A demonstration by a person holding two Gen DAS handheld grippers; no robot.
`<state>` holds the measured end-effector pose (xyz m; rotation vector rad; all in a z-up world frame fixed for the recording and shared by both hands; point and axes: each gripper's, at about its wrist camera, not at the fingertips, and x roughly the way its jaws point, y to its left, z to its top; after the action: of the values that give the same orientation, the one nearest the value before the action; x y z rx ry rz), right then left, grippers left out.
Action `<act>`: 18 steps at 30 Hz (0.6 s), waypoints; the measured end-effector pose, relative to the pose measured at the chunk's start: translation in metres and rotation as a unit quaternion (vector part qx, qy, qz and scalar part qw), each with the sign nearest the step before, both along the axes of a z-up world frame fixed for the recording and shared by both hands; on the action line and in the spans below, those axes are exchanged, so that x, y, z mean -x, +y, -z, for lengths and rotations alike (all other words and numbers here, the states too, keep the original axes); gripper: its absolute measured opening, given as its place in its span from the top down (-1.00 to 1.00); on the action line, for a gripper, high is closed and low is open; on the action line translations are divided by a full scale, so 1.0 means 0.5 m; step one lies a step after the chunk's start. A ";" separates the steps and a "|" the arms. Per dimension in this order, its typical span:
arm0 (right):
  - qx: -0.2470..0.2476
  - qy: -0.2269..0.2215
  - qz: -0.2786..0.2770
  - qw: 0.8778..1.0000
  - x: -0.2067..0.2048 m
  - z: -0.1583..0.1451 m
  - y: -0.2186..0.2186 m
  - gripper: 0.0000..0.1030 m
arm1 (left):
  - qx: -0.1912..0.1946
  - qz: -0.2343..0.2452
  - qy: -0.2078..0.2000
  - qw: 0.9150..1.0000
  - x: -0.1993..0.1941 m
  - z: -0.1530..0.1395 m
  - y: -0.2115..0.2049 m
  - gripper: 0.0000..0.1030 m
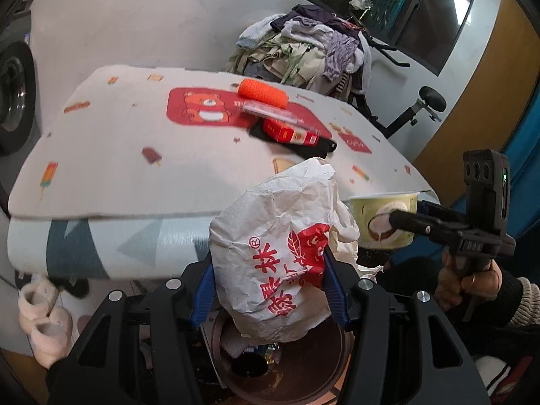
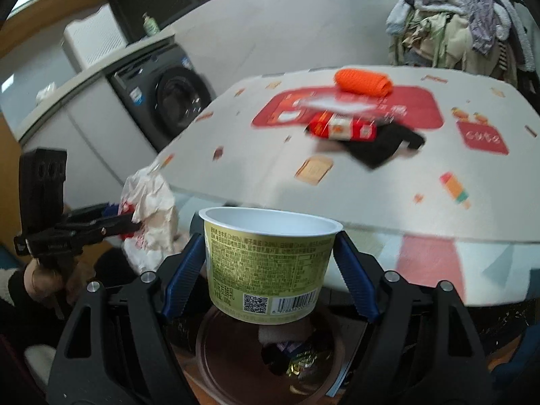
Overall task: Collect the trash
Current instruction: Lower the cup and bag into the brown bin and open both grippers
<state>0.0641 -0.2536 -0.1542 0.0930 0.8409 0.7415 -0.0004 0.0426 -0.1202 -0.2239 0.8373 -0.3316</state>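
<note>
My left gripper (image 1: 270, 287) is shut on a crumpled white paper bag (image 1: 280, 253) with red print and holds it above a brown trash bin (image 1: 324, 381) on the floor. My right gripper (image 2: 270, 263) is shut on a yellow-green paper cup (image 2: 266, 263) with a white rim, upright, above the same bin (image 2: 236, 364). The bin holds some wrappers. The cup and right gripper (image 1: 395, 219) also show in the left wrist view, just right of the bag. The bag (image 2: 152, 216) and left gripper (image 2: 135, 222) show at the left of the right wrist view.
A table (image 1: 101, 168) with a patterned cloth stands just behind the bin. On it lie an orange roll (image 1: 263, 92), a red box (image 1: 290, 133) and a black cloth (image 2: 381, 145). A clothes pile (image 1: 303, 50) is beyond, a washing machine (image 2: 168, 101) at left, slippers (image 1: 44, 317) on the floor.
</note>
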 end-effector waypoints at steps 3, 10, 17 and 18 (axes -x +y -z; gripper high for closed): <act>0.013 0.007 -0.015 1.000 0.024 0.030 0.022 -0.50 | 0.014 -0.016 0.004 1.000 0.016 0.017 0.015 -0.06; 0.040 0.025 -0.054 0.997 0.050 0.075 0.064 -0.50 | 0.031 -0.033 0.019 0.999 0.031 0.050 0.036 -0.06; 0.056 0.046 -0.057 0.996 0.061 0.110 0.073 -0.53 | 0.033 -0.030 0.023 0.999 0.034 0.061 0.031 -0.07; 0.057 0.048 -0.055 0.996 0.059 0.110 0.073 -0.53 | 0.030 -0.027 0.023 0.999 0.034 0.061 0.027 -0.07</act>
<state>0.0346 -0.2173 -0.2093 -0.0193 0.9845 0.7952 -0.0175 0.0560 -0.1510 -0.3100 0.8650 -0.3018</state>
